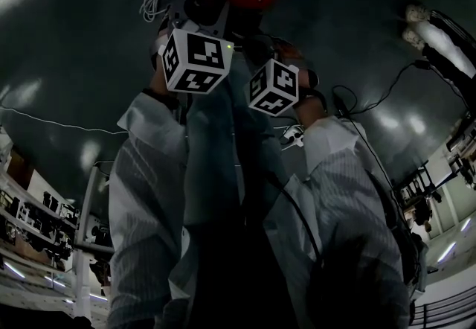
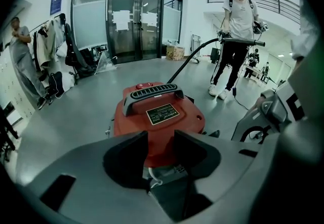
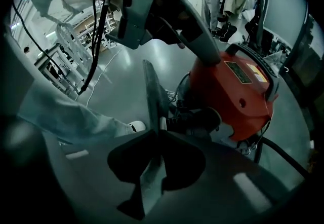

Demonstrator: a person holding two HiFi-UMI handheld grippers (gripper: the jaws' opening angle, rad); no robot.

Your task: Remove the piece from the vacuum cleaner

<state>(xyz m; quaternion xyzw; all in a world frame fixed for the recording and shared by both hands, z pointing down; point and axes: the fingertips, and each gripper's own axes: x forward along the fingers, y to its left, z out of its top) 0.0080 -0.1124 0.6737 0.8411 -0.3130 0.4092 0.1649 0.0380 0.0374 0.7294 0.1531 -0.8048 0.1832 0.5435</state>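
- Grey polished floor [image 2: 86,111] runs back to glass doors [image 2: 131,20]. The red vacuum cleaner [image 2: 159,116] stands on it, directly ahead of both grippers.
- A black hose [image 2: 195,56] leads from the machine toward a person [image 2: 238,15] standing well apart.
- The left gripper [image 2: 161,133] has its jaws parted with nothing between them, framing the rear of the red body. Whether they touch it cannot be told.
- The right gripper [image 3: 161,131] has its jaws pressed together on the piece [image 3: 152,91], a thin flat grey strip that rises edge-on just beside the vacuum's side.
- Whether the strip's far end is caught on the machine cannot be made out.
- Likely risks:
  - The grip sits only at the jaw tips on a narrow edge, so a sideways pull could twist the strip out.
  - If the strip is latched, tugging may drag the unbraced machine, since the left jaws clamp nothing.
  - The white cord [image 2: 154,177] under the body could snag.
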